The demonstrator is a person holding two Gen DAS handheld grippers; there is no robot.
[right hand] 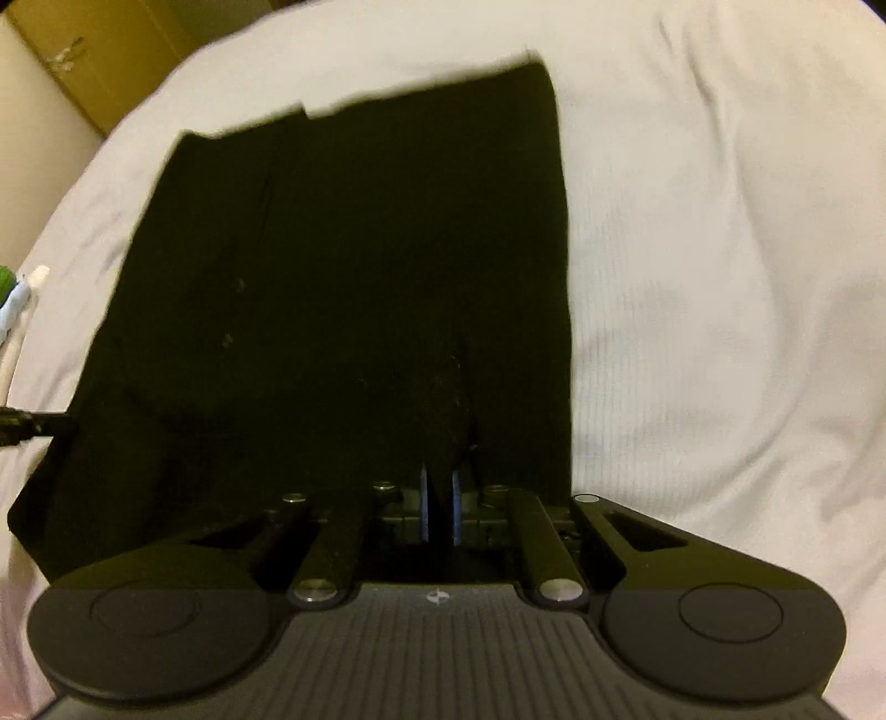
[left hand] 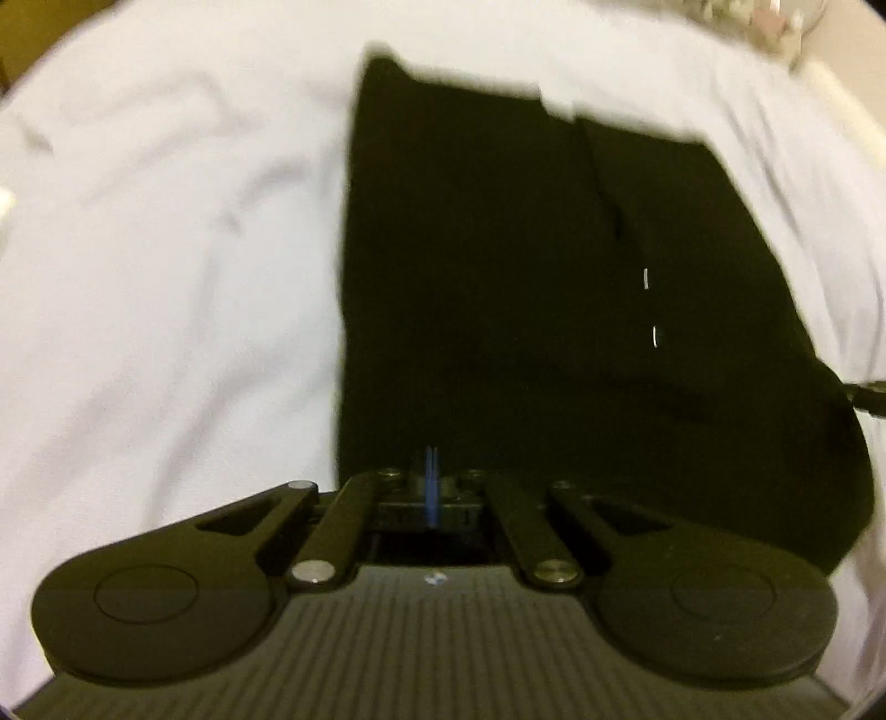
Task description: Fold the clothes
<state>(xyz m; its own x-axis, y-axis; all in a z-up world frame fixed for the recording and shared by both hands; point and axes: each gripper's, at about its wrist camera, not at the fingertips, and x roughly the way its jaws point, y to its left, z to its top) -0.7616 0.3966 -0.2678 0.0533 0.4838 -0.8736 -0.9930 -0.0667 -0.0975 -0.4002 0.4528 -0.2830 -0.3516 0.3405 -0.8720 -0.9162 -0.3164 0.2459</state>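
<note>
A black garment (left hand: 498, 266) lies spread on a white bedsheet (left hand: 166, 277); it also shows in the right wrist view (right hand: 343, 266). My left gripper (left hand: 432, 487) is shut, its blue pads pressed together on the garment's near left edge. My right gripper (right hand: 440, 509) is shut on a fold of the black cloth at the near right edge, with cloth between its blue pads. The near edge looks lifted. The tip of the right gripper (left hand: 869, 396) shows at the left wrist view's right rim, and the left gripper (right hand: 33, 426) shows at the right wrist view's left rim.
The white sheet (right hand: 720, 277) is wrinkled all around the garment. A brown cardboard box (right hand: 83, 55) stands beyond the bed at far left. Small items (right hand: 16, 299) lie at the bed's left edge. Blurred clutter (left hand: 764, 22) sits at the far right.
</note>
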